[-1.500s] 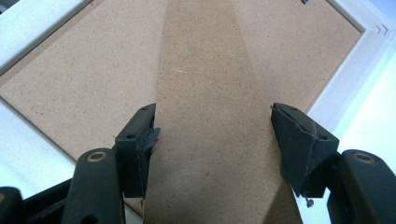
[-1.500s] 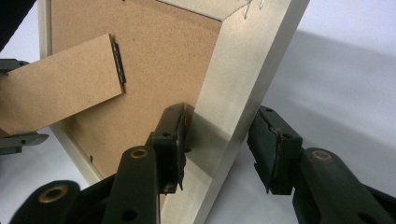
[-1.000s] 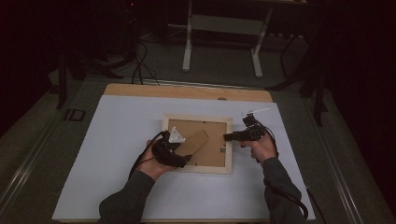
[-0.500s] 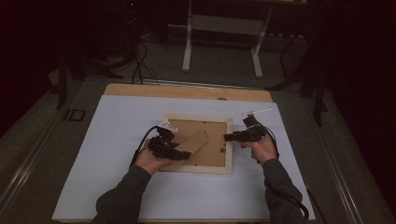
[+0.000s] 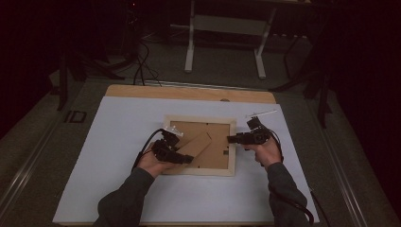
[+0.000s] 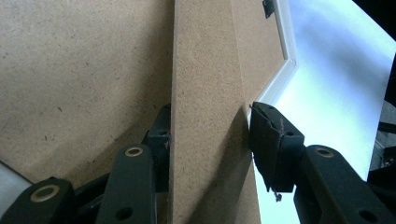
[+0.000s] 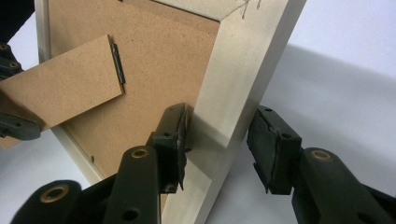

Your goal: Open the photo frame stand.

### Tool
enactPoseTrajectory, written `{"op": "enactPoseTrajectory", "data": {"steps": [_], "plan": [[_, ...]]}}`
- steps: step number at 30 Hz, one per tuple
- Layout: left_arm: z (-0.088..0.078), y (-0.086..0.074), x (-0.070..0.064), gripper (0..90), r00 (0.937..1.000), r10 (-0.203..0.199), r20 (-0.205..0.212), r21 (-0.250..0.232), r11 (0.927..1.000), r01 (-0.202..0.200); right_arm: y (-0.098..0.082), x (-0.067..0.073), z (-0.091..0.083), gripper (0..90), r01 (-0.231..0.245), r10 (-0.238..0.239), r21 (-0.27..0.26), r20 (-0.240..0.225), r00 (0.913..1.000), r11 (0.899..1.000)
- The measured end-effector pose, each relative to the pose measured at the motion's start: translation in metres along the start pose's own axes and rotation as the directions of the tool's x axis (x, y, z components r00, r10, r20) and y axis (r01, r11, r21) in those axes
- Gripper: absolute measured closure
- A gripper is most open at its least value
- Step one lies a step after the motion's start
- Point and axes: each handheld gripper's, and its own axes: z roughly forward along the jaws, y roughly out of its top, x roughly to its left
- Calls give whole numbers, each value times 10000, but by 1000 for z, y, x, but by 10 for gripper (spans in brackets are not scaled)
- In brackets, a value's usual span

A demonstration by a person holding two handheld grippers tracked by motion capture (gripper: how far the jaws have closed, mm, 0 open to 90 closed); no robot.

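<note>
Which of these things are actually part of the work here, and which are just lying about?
In use:
- picture frame, face down
- its fold-out stand, between the left gripper fingers
- right gripper, astride the frame's rail

Lying about:
- white table cover
- metal stand behind the table
- floor cables

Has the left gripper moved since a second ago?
Yes. The left gripper slid leftward along the picture frame, its jaws just closing around the stand flap.

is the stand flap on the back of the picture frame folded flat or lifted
Lifted: the brown fibreboard stand flap angles up off the pale wooden picture frame's backing, hinged at one end.
</note>
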Motion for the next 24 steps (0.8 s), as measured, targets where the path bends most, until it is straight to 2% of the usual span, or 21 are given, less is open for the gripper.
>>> {"op": "enactPoseTrajectory", "data": {"steps": [10,24], "plan": [[1,3,-3,587,9997,236,-115,-74,9997,-237,3,4,-6,586,252,-243,-323,285,9993,9992],[0,7,-3,637,9988,184,-465,-451,9988,-205,7,13,-14,598,793,-708,-996,861,9938,9919]]}}
